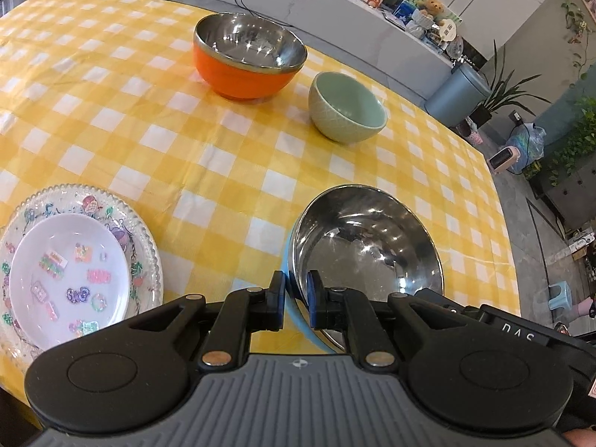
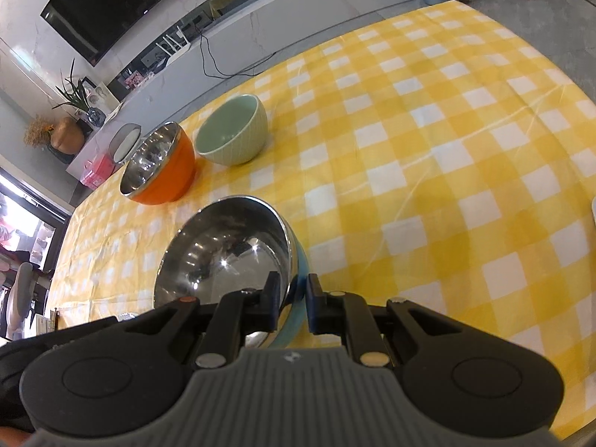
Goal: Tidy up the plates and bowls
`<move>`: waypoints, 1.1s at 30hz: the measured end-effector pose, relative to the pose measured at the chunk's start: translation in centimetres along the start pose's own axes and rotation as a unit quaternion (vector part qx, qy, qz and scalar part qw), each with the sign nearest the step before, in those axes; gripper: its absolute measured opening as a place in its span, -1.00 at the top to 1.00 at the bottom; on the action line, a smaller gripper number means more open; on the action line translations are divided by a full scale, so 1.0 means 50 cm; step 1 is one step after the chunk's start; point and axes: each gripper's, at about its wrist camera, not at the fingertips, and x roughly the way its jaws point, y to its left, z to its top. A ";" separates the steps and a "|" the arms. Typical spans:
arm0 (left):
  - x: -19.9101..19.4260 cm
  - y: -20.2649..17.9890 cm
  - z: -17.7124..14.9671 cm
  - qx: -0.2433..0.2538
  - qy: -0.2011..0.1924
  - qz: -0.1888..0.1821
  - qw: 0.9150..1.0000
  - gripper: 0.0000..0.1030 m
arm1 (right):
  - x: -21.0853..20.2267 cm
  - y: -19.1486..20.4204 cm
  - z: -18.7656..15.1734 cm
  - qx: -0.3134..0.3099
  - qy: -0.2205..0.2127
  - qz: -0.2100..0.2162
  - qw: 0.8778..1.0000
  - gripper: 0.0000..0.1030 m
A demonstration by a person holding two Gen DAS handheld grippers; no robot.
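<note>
A steel bowl with a light blue outside (image 1: 367, 242) is held above the yellow checked table (image 1: 149, 130). My left gripper (image 1: 297, 292) is shut on its near-left rim. My right gripper (image 2: 292, 292) is shut on the opposite rim of the same blue bowl (image 2: 227, 246). An orange steel-lined bowl (image 1: 247, 56) and a pale green bowl (image 1: 346, 108) stand further back; they also show in the right wrist view as the orange bowl (image 2: 160, 164) and green bowl (image 2: 232, 130). A small white plate (image 1: 69, 279) lies on a clear patterned plate (image 1: 145, 238) at left.
The table's right edge (image 1: 499, 201) drops to the floor with a blue bin (image 1: 456, 95) and plants. A white object's edge (image 2: 593, 212) shows at the far right of the right wrist view. A counter with a cable runs behind the table.
</note>
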 end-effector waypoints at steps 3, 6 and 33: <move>0.000 0.000 -0.002 0.001 0.000 0.000 1.000 0.75 | 0.001 0.003 -0.002 -0.006 0.000 -0.004 1.000 0.77; -0.001 -0.001 -0.002 0.004 0.000 0.000 1.000 0.75 | 0.001 0.002 -0.001 -0.006 0.002 -0.004 1.000 0.77; -0.053 -0.011 0.047 0.046 -0.061 -0.021 0.997 0.23 | -0.054 0.036 0.014 -0.067 -0.103 -0.010 0.992 0.25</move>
